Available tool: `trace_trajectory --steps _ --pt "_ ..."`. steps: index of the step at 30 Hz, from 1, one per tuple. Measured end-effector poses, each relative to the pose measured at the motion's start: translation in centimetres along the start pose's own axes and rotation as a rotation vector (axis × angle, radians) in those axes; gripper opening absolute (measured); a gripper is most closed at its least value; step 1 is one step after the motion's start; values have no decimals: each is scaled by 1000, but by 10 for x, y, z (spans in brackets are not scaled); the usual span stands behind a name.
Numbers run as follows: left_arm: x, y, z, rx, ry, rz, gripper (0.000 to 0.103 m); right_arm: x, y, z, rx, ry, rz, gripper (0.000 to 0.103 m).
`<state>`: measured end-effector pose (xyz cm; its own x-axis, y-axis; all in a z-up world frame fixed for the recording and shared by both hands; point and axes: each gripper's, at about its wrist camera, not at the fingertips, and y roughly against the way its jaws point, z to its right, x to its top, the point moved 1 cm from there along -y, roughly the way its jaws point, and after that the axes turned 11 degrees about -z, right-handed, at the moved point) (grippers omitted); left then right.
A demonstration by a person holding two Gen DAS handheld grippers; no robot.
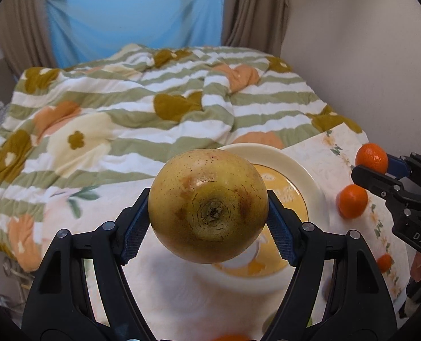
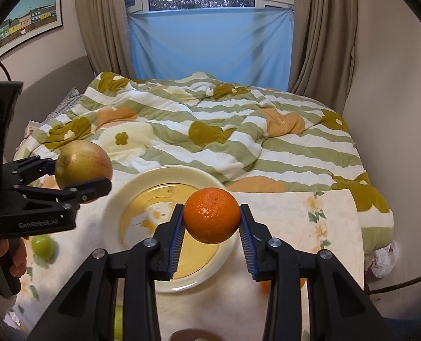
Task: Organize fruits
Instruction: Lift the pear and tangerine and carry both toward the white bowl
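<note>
My left gripper (image 1: 208,221) is shut on a yellow-green apple (image 1: 208,204) and holds it above the near left rim of a cream plate (image 1: 310,179). The same apple (image 2: 82,162) and left gripper (image 2: 76,179) show at the left of the right wrist view. My right gripper (image 2: 212,227) is shut on a tangerine (image 2: 212,214) and holds it over the plate (image 2: 116,201). In the left wrist view the right gripper (image 1: 372,167) and its tangerine (image 1: 371,157) are at the far right. Another tangerine (image 1: 352,201) lies on the cloth right of the plate.
The plate sits on a floral tablecloth (image 2: 295,216) over a small table. A green fruit (image 2: 42,245) lies left of the plate. A small tangerine (image 1: 384,262) lies near the right edge. A bed with a striped floral duvet (image 2: 210,130) lies behind. A wall is at the right.
</note>
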<state>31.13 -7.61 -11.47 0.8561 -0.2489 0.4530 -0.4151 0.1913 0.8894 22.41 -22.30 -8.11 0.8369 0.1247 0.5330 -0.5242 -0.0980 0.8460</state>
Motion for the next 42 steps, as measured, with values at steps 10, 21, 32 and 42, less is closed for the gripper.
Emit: trace_trajectory --steps 10,21,32,42 --pt "20 -70 24 0 -66 -103 83 8 -29 37 6 -55 -53 34" --pt "23 -96 31 19 -76 -143 84 10 -38 51 6 -88 -68 34" --pt "29 -66 29 20 -61 -59 103 9 -23 56 -2 -101 -42 34" --pt "8 -20 -4 63 16 -47 103 13 -19 38 36 -33 -36 34"
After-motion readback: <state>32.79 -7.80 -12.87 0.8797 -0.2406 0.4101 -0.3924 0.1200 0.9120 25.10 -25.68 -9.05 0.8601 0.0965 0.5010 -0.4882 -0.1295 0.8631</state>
